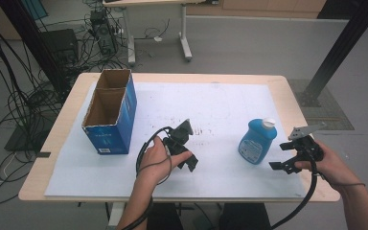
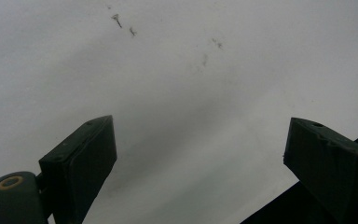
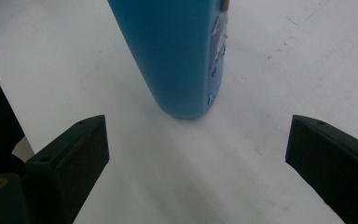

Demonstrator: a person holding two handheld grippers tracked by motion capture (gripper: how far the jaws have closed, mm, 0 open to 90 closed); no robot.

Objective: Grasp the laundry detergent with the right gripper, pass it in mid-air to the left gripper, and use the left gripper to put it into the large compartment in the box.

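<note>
From above, the blue bottle (image 1: 258, 141) stands upright on the white sheet (image 1: 211, 103) toward the right side of the desk (image 1: 72, 93), white cap up. My right tool (image 1: 287, 166) sits just beside it on its right, jaws spread and empty, pointing at its lower half. As I judge it, the step in hand is closing on that bottle, so I should slide in level and low until the body sits squarely between the jaws, then close on the flat faces rather than the rounded edge, or it may twist or tip. My right wrist lies low over the desk edge, forearm coming in from the bottom right, the grey plate on top tilted up. My left tool (image 1: 184, 151) rests near the middle of the sheet, my hand wrapped over it, well apart from the bottle; the open cardboard box (image 1: 110, 112) stands at the left, probably where the bottle belongs.

Looking along my left tool (image 2: 200, 149), the jaws stand wide with nothing between them, only bare sheet with a few dark specks. It points down at the desk and is best left parked there.

Looking along my right tool (image 3: 198, 149), the jaws are wide open and hold nothing. The bottle (image 3: 172, 56) stands ahead, its base a little left of the midline and not yet between the pads. I would nudge left to centre it, then push forward before closing.
</note>
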